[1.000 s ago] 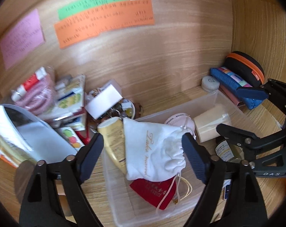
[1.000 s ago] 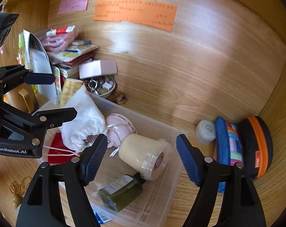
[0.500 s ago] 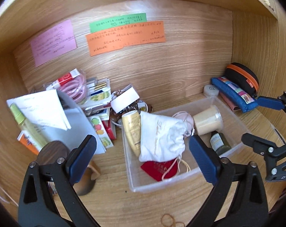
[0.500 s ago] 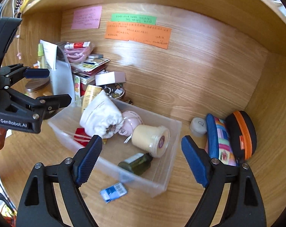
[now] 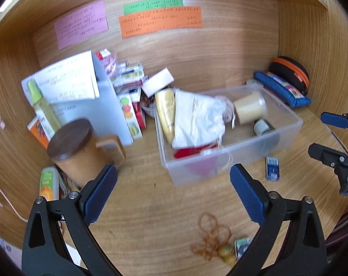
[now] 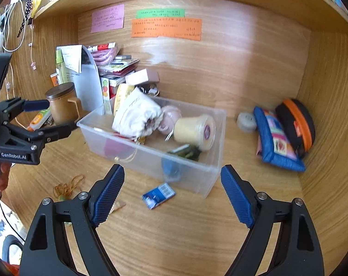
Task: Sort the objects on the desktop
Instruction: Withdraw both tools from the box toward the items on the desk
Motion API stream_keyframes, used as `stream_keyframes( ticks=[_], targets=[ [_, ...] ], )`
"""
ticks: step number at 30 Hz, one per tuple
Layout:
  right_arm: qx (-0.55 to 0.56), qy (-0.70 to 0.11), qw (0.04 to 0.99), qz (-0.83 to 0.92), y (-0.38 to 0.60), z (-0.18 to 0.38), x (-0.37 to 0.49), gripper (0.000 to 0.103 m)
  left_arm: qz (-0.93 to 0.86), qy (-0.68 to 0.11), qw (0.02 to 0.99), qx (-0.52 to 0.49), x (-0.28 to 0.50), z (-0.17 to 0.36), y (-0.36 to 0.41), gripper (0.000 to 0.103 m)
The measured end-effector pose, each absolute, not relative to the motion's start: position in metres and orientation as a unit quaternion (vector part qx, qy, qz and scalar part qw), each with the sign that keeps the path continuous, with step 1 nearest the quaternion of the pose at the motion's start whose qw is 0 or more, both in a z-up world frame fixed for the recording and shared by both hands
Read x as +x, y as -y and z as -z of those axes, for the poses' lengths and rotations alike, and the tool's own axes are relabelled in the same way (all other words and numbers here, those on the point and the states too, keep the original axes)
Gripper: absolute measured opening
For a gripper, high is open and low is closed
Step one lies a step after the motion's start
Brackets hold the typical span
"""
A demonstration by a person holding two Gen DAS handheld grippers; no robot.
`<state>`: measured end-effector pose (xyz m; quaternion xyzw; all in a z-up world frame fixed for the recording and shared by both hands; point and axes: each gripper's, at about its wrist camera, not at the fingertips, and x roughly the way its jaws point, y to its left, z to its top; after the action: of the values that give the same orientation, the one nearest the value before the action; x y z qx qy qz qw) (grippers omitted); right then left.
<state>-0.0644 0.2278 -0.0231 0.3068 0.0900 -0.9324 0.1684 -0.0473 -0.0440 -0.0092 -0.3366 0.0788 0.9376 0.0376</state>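
Note:
A clear plastic bin (image 5: 284,135) (image 6: 210,184) stands on the wooden desk. It holds a white drawstring pouch (image 5: 197,117) (image 6: 137,115), a gold tube (image 5: 166,112), a cream jar (image 5: 250,108) (image 6: 194,128), a dark green bottle (image 5: 262,126) (image 6: 185,151) and a red item (image 5: 187,153). My left gripper (image 5: 174,191) is open and empty, in front of the bin. My right gripper (image 6: 172,195) is open and empty, over a small blue packet (image 6: 158,195) (image 5: 272,168) lying in front of the bin.
A brown lidded mug (image 5: 79,151) (image 6: 62,103), papers and boxes (image 5: 128,96) crowd the left. A blue pouch (image 6: 275,140) and a black-orange case (image 6: 296,124) lie at the right. Tangled rubber bands (image 5: 210,237) (image 6: 67,186) lie near the front edge.
Both grippers have pulled back and up from the bin, still open. The bin now appears smaller, and the blue packet and rubber bands have come into view.

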Motion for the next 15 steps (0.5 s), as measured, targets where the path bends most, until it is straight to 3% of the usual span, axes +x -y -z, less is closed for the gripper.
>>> stream_keyframes(
  ticks=[15],
  targets=[
    [0.344,-0.063,0.176,0.920,-0.223,0.065,-0.037,0.084,-0.917,-0.058,0.068,-0.389,0.001,0.064,0.054,0.100]
  ],
)
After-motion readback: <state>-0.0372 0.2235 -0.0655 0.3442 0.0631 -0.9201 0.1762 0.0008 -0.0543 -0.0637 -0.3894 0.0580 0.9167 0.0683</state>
